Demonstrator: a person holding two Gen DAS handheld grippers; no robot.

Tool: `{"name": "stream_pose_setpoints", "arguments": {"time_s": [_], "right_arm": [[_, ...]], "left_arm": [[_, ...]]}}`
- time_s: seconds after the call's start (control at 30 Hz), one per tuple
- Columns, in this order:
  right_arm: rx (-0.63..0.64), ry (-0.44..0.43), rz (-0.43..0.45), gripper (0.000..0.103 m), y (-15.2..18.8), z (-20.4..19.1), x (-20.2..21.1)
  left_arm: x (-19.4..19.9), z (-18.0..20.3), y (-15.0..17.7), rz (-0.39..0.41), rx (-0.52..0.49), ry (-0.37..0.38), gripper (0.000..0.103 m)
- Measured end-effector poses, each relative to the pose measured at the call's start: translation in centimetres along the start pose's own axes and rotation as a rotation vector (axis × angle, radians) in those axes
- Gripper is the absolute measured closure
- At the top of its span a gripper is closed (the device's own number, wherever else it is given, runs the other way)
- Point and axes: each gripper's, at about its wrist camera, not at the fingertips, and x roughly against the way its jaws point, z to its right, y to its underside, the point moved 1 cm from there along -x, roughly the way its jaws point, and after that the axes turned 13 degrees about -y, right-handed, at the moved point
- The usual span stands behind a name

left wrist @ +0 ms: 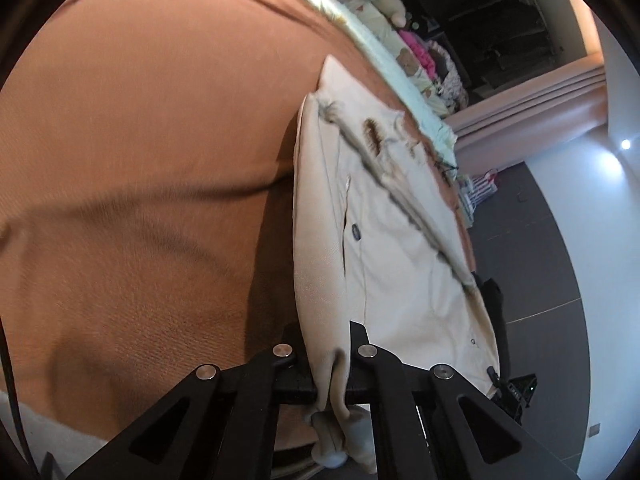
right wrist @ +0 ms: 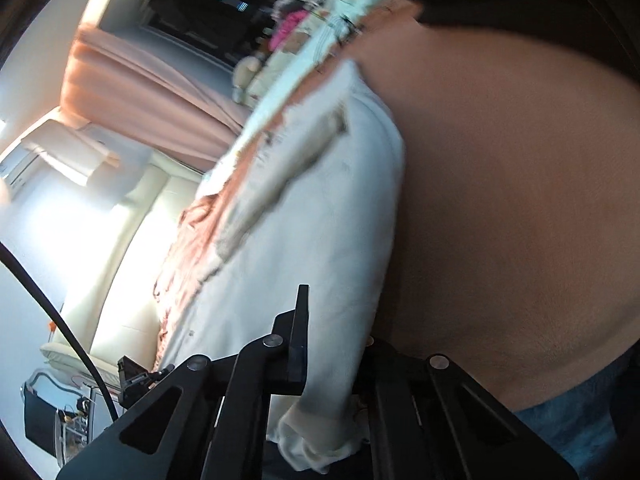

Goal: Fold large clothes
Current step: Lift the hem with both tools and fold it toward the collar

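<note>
I am reading no labels or writing anywhere. I am seeing one cream cotton garment with dark buttons point(left wrist: 400, 248), lying on the rust-brown bedspread point(left wrist: 140, 140). My left tool point(left wrist: 329, 350) is clamping its near edge, and my right tool point(right wrist: 332, 344) is pinching another bunched part of that garment.

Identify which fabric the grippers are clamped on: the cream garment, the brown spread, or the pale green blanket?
The cream garment: both the left gripper and right gripper pinch its edge.
</note>
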Motion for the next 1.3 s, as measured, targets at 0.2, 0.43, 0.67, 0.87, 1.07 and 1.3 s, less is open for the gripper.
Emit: {"name": "stream_pose_setpoints", "arguments": {"time_s": [0.2,0.43,0.67,0.87,1.07,1.3], "right_arm": [[0.067,-0.068,0.05,0.101,-0.9,-6.0,2.6],[0.125,-0.121,0.046,0.101,1.0,-9.2,5.1],[0.117,-0.177,0.034,0.101,3.7,-8.6,9.5],[0.108,-0.204,0.032,0.101,3.9,-7.2,9.8],[0.111,-0.232,0.046,0.101,4.0,-6.3,10.4],[0.111,-0.246,0.062,0.101,2.7,-4.9,10.4]], "left_arm": [[4.4,1.8,-0.5,0.066,-0.007,0.059,0.101],[10.2,0.9,0.7,0.115,0.002,0.134,0.101],[14.4,-0.6,4.0,0.134,0.01,0.146,0.101],[17.0,-1.5,6.8,0.134,0.027,0.161,0.101],[19.0,-1.1,8.5,0.151,0.016,0.186,0.101],[19.8,-0.8,7.7,0.16,0.02,0.208,0.101]]}}
